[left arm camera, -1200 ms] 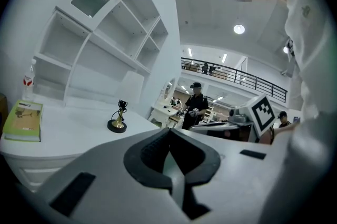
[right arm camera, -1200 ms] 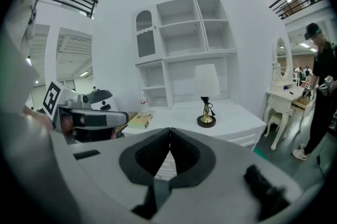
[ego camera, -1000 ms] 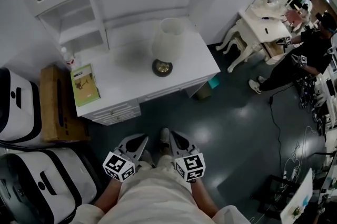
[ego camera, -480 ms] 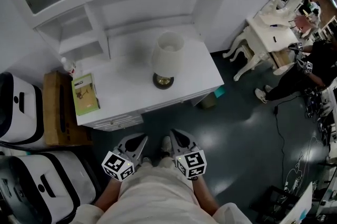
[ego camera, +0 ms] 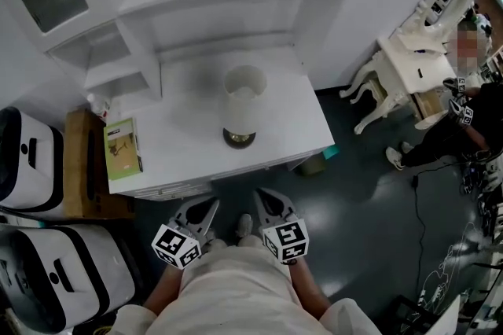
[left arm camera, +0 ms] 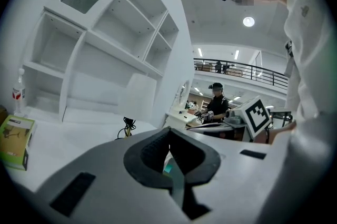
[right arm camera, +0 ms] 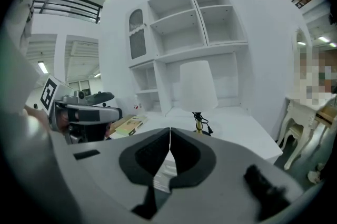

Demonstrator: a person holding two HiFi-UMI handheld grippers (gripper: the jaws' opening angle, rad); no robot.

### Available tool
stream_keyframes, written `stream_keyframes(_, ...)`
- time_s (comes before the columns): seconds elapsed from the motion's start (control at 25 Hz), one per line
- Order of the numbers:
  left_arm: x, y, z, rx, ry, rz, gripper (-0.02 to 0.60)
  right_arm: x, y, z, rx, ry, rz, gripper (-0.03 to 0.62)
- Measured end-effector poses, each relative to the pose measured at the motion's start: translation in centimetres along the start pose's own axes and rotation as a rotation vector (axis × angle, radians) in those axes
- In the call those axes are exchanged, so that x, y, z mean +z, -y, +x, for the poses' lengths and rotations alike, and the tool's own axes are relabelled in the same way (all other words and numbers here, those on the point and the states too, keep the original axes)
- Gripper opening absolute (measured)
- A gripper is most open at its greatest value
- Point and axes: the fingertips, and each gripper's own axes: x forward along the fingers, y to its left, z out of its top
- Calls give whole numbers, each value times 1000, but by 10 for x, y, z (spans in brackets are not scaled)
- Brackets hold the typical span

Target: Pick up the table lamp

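Note:
The table lamp (ego camera: 242, 99), with a white shade and a dark round base, stands upright on the white desk (ego camera: 299, 121). In the right gripper view the lamp (right arm camera: 197, 85) is straight ahead. The left gripper view has it a little to the left, lamp (left arm camera: 138, 95) pale against the white shelves. My left gripper (ego camera: 213, 204) and right gripper (ego camera: 260, 194) hang side by side over the dark floor, short of the desk's front edge. Both are shut and hold nothing; the left gripper (left arm camera: 169, 131) and right gripper (right arm camera: 169, 129) have their tips pressed together.
A green book (ego camera: 123, 149) and a small bottle (ego camera: 96, 104) lie on the desk's left end. White shelves (ego camera: 196, 3) rise behind it. A cardboard box (ego camera: 78, 168) and white cases (ego camera: 31, 160) stand left; a dressing table (ego camera: 409, 62) and a person (ego camera: 464, 125) right.
The desk and lamp have drawn closer to both grippers as I stepped forward. Both grippers stay shut and side by side.

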Motion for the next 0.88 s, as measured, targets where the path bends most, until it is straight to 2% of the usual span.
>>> stream_keyframes(0.4,9,-10,40,58,21,4,9,1,29,16,53,-17,-37,12)
stream_keyframes(0.88,4,-45,51,88,-13,1,9,-15,24,61,95,-75,-16,14)
